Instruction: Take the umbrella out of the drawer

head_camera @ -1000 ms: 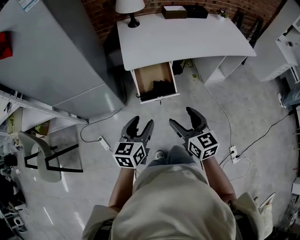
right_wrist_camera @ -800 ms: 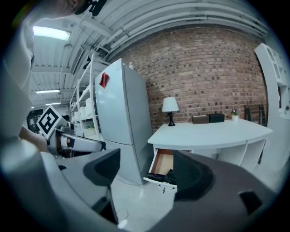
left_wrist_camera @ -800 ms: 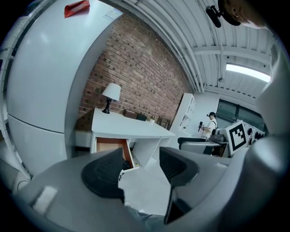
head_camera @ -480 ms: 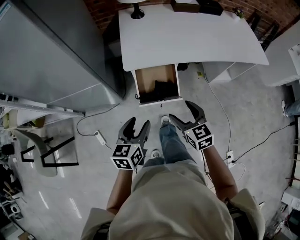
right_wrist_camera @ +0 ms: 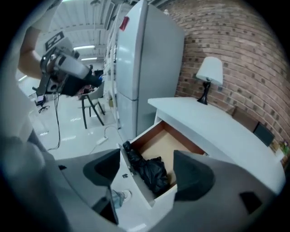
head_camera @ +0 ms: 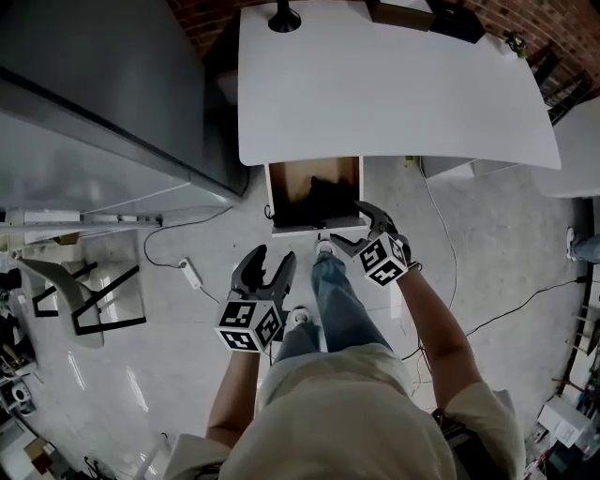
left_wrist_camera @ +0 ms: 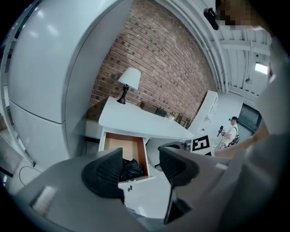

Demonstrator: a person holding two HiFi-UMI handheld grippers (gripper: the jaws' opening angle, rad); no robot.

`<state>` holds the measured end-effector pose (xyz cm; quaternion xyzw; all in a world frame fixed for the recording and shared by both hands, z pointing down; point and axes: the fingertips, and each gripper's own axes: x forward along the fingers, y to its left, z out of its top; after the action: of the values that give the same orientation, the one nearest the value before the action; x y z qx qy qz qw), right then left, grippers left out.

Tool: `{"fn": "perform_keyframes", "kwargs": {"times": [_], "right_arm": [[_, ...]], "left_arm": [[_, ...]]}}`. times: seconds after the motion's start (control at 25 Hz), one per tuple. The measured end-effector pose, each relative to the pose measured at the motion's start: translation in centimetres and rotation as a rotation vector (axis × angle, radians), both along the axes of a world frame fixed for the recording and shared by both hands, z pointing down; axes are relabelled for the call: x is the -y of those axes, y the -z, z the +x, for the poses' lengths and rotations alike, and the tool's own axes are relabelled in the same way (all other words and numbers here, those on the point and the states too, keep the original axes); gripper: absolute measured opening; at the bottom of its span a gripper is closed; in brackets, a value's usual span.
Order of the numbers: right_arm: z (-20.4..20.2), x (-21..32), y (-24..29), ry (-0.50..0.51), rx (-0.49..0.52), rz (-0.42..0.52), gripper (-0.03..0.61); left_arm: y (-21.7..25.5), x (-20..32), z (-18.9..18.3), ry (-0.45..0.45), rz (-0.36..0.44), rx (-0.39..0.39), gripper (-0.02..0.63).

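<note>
A black folded umbrella (right_wrist_camera: 147,171) lies in the open wooden drawer (head_camera: 292,186) under the white desk (head_camera: 375,94); it also shows as a dark bundle, the umbrella (head_camera: 328,195), in the head view and as the umbrella (left_wrist_camera: 130,168) in the left gripper view. My right gripper (head_camera: 358,225) is open, held just above the drawer's front right corner. My left gripper (head_camera: 264,270) is open too, lower and to the left, over the floor in front of the drawer. Neither touches the umbrella.
A tall grey cabinet (head_camera: 103,103) stands left of the desk. A lamp (head_camera: 284,16) and dark boxes (head_camera: 431,17) sit on the desk's far edge. A chair (head_camera: 80,300) stands at left, and cables with a power strip (head_camera: 190,274) lie on the floor. My legs are below the drawer.
I have stepped closer to the desk. Both grippers moved forward; the right one now reaches the drawer's front corner. Both stay open.
</note>
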<state>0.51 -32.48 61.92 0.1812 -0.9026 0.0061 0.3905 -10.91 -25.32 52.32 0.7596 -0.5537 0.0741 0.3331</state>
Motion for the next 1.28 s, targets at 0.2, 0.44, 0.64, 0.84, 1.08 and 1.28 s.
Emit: {"fn": "perform_keyframes", "kwargs": {"times": [0.2, 0.44, 0.64, 0.84, 1.08, 1.28], "right_arm": [[-1.1, 1.6, -6.4, 0.144, -0.115, -0.067, 0.347], [-2.1, 3.6, -13.1, 0.27, -0.219, -0.118, 0.347], [-3.0, 4.6, -17.4, 0.356, -0.283, -0.131, 0.348], [-3.5, 5.0, -20.8, 0.454, -0.34, -0.143, 0.354], [-4.4, 4.1, -23.9, 0.586, -0.379, -0.172, 0.361], [-4.8, 4.1, -25.0, 0.65, -0.373, -0.24, 0.367]], "left_arm": [[-2.5, 2.2, 0.0, 0.031, -0.043, -0.009, 0.241], [-5.3, 4.4, -0.1, 0.073, -0.087, -0.023, 0.241], [-7.6, 5.6, -0.5, 0.108, -0.103, -0.007, 0.241], [-9.4, 6.5, -0.7, 0.129, -0.132, -0.004, 0.241], [-10.8, 6.3, -1.1, 0.148, -0.167, -0.001, 0.241], [-11.9, 5.9, -1.5, 0.171, -0.173, -0.001, 0.241]]}}
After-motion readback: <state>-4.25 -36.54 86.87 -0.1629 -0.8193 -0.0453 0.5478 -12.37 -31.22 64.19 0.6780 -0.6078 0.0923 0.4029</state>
